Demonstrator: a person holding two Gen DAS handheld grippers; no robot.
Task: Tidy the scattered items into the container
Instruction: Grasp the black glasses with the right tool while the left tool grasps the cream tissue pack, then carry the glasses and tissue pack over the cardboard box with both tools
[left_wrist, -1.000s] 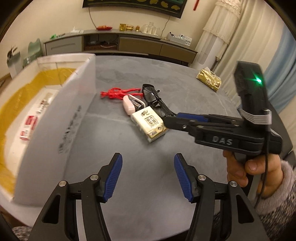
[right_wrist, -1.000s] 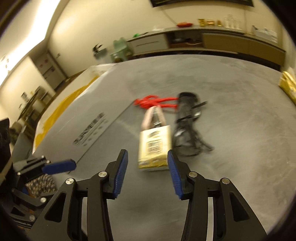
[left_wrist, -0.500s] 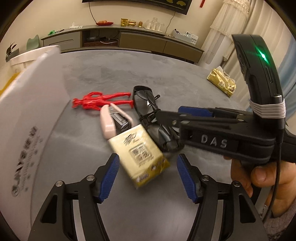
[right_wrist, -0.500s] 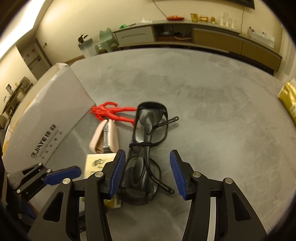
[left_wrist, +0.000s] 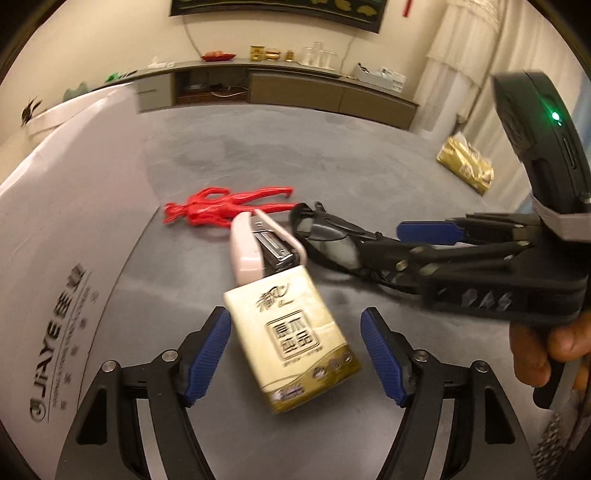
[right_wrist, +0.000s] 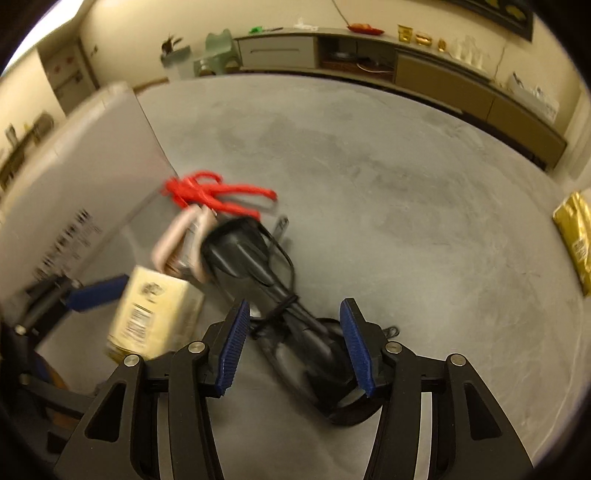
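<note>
The left gripper (left_wrist: 295, 354) is hovering low over the grey bench (left_wrist: 369, 173), its blue fingers (left_wrist: 207, 354) standing wide apart on either side of a yellow tissue pack (left_wrist: 291, 347); the pack is lying flat between them, and whether either pad is touching it cannot be told. The right gripper (right_wrist: 295, 347) is likewise spread wide, its fingers (right_wrist: 354, 347) straddling the near end of the black glasses (right_wrist: 258, 273) without clamping them. A hand (left_wrist: 546, 343) is gripping the right gripper's handle at the edge of the left view. Just beyond the pack, a pink stapler (left_wrist: 258, 247) is lying against its far end, with the glasses stretching away beside it. Farther on, a red figure (left_wrist: 225, 203) is lying flat, close to the stapler's tip. The white box (left_wrist: 66, 229) is standing along the left side, near these items. Well apart at the far right, a gold packet (left_wrist: 465, 166) is resting on the bench.
</note>
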